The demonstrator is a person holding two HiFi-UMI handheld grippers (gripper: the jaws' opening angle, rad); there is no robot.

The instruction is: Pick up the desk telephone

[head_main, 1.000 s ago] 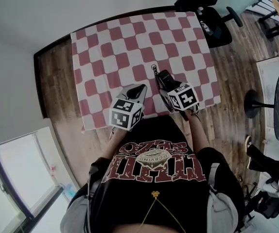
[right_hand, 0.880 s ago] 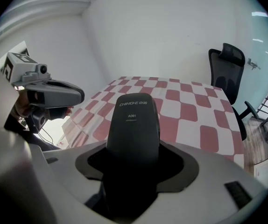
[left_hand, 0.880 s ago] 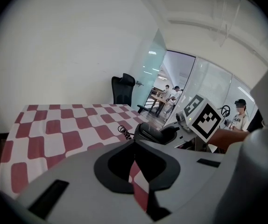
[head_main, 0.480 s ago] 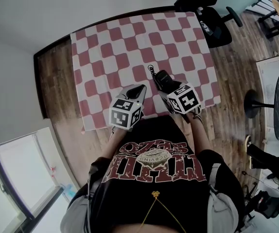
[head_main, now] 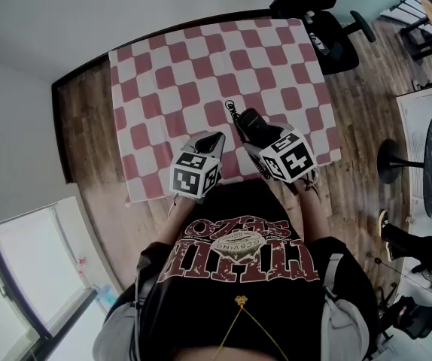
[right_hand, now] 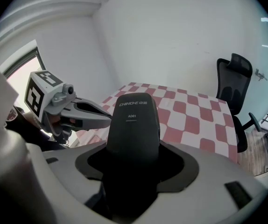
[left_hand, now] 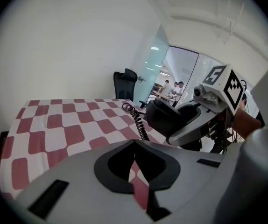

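The right gripper has its 2 fingers closed on the black handset of the desk telephone. The handset stands between the fingers, and its far end reaches out beyond their tips, where the print "CHINO-E" and "A061" can be read. In the left gripper view the handset looks a little above the bench, which is covered with a red and white checked cloth; whether it touches the cloth I cannot tell. The black coiled cord runs from the handset forward, beyond the right fingertips, and ends in a loop on the cloth.

The left gripper is just beside the right one, to the left of the handset and apart from it. Its 2 fingers are almost together, with only a thin slit between them, and nothing is between them; the cloth shows through the slit.

Far beyond the fingertips of both grippers, past the bench, a black office chair stands on the wooden floor.
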